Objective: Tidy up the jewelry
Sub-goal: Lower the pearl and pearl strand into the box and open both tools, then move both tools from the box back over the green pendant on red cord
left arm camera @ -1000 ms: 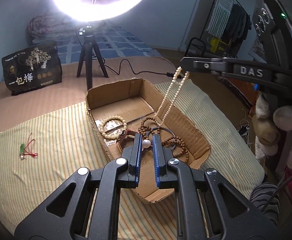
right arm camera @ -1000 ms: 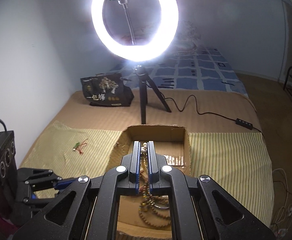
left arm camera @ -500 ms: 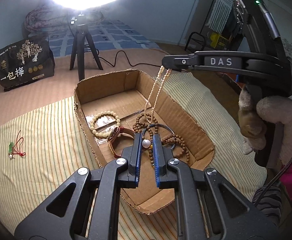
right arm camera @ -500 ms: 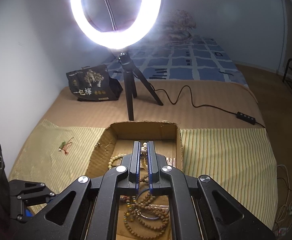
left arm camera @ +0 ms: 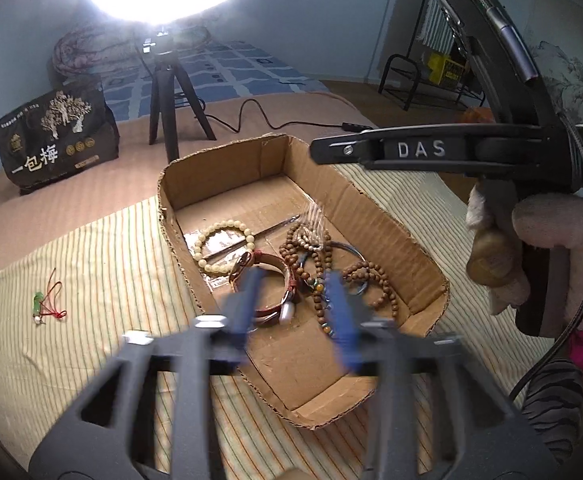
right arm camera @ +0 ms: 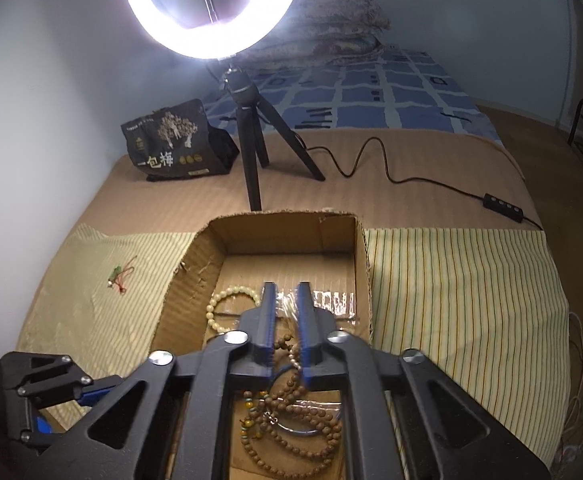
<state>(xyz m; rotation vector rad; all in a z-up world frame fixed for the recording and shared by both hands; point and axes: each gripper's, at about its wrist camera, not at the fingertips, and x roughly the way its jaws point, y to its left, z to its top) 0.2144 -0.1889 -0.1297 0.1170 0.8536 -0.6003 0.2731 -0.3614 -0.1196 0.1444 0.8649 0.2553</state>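
A cardboard box on the striped cloth holds a cream bead bracelet, a brown leather band, brown bead strands and a pearl necklace, blurred as it drops into the box. My left gripper is open over the box's near part, with a loose pearl below it. My right gripper is open and empty above the box; it shows from the side in the left wrist view. A green and red charm lies on the cloth left of the box.
A ring light on a black tripod stands behind the box, its cable running right. A black printed bag sits at the back left. The striped cloth extends right of the box. A wall lies left.
Both grippers have opened. The right one let go of the pearl necklace, which fell into the box. The left one released its pearl. Both moved lower over the box.
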